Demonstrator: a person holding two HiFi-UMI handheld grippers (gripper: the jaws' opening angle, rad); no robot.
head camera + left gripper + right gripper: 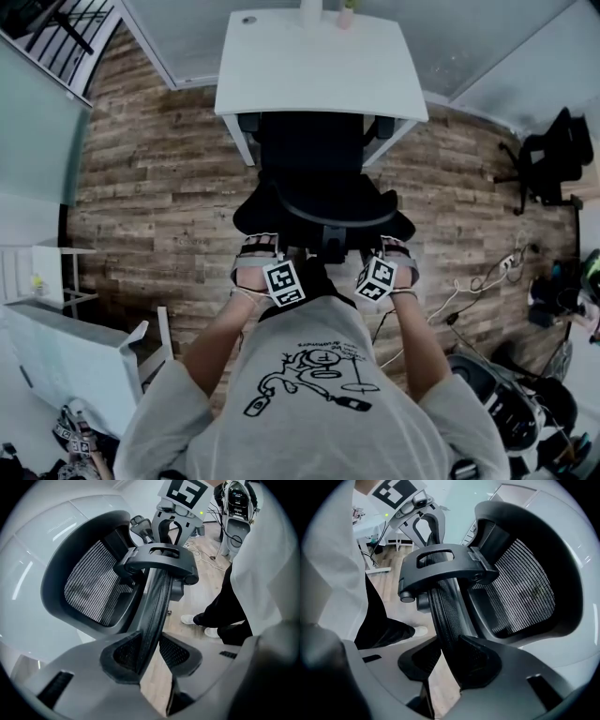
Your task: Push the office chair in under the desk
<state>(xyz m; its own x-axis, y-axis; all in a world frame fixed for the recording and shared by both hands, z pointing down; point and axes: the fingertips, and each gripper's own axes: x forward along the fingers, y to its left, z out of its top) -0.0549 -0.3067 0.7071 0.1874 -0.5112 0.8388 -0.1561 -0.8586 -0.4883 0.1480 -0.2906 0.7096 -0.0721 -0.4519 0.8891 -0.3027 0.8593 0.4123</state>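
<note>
The black office chair (319, 178) stands in front of me, its seat partly under the white desk (319, 66). My left gripper (258, 249) and right gripper (395, 249) hold the top of the backrest on either side of the headrest stem. In the left gripper view the mesh backrest edge (157, 606) runs between the jaws of my left gripper (152, 656), which are shut on it. In the right gripper view my right gripper (450, 660) clamps the same edge (445, 616). The mesh headrest (91, 590) curves above.
A white bottle (311, 11) and a pink pot (345, 14) stand at the desk's back edge. Cables (487, 277) and a dark stand (548, 159) lie on the wooden floor at right. A white rack (56, 281) stands at left. My shoes (197, 619) are behind the chair.
</note>
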